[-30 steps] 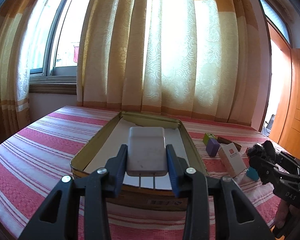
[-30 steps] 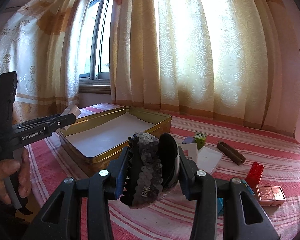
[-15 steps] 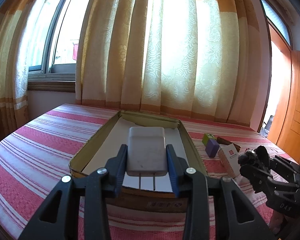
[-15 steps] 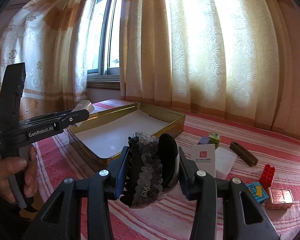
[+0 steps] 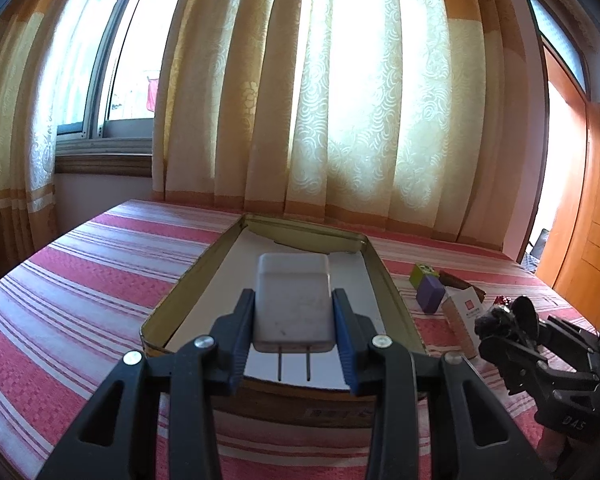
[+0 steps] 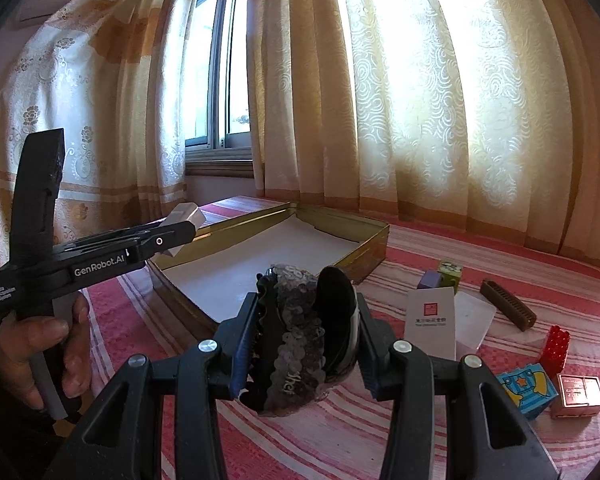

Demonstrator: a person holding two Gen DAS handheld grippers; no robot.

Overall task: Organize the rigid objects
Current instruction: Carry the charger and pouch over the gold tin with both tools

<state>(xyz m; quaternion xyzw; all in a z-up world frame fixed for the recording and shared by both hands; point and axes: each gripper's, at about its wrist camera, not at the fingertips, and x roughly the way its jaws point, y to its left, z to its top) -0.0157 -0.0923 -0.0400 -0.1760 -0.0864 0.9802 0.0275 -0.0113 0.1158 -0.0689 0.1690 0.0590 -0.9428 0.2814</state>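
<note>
My left gripper (image 5: 293, 322) is shut on a white plug adapter (image 5: 292, 302), prongs toward the camera, held above the near end of an open gold tin (image 5: 392, 292) lined with white paper. My right gripper (image 6: 304, 330) is shut on a black sequined hair clip (image 6: 300, 336) and hangs over the striped cloth just in front of the tin (image 6: 374, 236). In the right wrist view the left gripper (image 6: 172, 236) with the adapter (image 6: 186, 216) is at the tin's left corner. The right gripper (image 5: 504, 328) shows at the left wrist view's right edge.
Right of the tin on the red striped tablecloth (image 6: 480, 264) lie a white card box (image 6: 432, 320), a purple block (image 6: 428, 280), a green block (image 6: 450, 272), a brown comb (image 6: 508, 304), a red brick (image 6: 554, 346), a blue picture cube (image 6: 526, 390) and a copper box (image 6: 580, 394). Curtains hang behind.
Both grippers have moved closer to the tin and a little higher, each still holding its object. The right gripper has swung left toward the tin.
</note>
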